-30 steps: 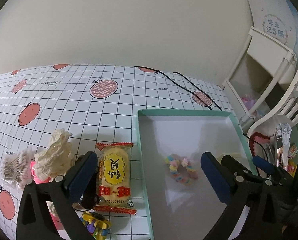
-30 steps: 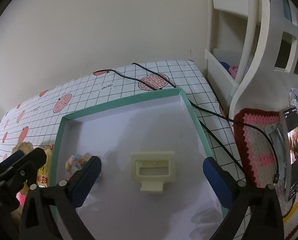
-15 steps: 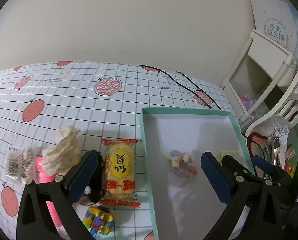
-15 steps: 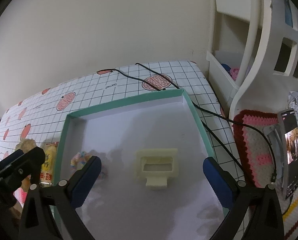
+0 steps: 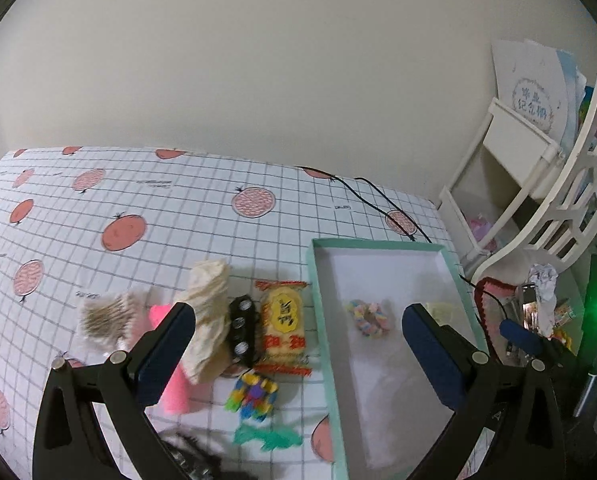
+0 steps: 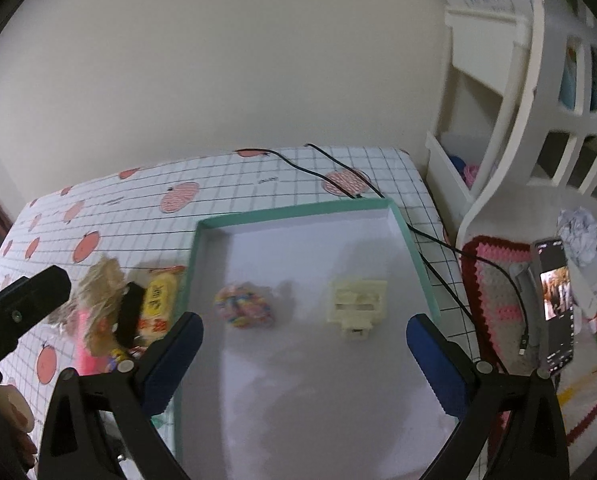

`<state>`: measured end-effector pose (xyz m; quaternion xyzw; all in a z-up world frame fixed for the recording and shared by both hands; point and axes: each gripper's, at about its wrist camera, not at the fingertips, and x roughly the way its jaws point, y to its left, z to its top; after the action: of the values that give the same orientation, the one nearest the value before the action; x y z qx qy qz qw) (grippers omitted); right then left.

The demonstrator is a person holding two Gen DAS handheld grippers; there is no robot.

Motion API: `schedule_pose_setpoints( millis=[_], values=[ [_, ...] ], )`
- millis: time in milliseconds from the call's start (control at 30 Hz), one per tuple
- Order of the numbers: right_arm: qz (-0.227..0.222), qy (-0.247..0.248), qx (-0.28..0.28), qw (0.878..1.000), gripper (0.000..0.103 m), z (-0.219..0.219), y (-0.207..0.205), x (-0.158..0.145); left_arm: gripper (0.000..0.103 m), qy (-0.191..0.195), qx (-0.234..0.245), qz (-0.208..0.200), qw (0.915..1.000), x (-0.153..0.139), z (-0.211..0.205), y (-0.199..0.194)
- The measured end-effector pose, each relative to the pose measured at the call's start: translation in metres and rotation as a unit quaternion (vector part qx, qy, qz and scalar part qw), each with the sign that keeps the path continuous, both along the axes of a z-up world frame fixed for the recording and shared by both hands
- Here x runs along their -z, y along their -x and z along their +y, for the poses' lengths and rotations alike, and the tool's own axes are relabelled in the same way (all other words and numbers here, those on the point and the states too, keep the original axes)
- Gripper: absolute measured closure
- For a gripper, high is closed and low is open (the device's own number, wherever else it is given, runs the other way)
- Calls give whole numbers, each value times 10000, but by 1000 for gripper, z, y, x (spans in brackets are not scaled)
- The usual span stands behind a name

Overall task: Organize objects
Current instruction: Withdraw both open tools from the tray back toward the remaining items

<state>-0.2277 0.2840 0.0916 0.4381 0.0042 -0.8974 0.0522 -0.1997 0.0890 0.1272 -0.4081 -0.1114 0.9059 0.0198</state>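
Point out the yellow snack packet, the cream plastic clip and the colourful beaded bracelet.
yellow snack packet (image 5: 284, 328), left wrist view, middle of the printed front.
cream plastic clip (image 6: 357, 300), right wrist view, centre of its flat body.
colourful beaded bracelet (image 6: 243, 306), right wrist view, middle of the bead cluster.

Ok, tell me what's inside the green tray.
The tray holds a multicoloured scrunchie and a cream clip, lying apart on its white floor. The right gripper hides part of the near end.

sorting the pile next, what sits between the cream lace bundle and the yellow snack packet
A black strip with round silver studs lies between the lace bundle and the snack packet, close against both. The left wrist view shows it best.
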Motion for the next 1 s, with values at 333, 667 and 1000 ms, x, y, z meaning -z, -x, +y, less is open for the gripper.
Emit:
schedule_pose_setpoints(
  millis=[333,667,1000],
  values=[
    [-38,95,-404,9991,0,-43,-38,-8,0,208,-458,79,9987,-3,-47,-46],
    [-146,370,-672,9969,0,-79,-57,-5,0,132,-877,-58,9960,2,-85,-76],
    [-414,259,-927,9945,11,-109,-60,15,0,-109,-1330,-837,9875,33,-110,-80]
  ],
)
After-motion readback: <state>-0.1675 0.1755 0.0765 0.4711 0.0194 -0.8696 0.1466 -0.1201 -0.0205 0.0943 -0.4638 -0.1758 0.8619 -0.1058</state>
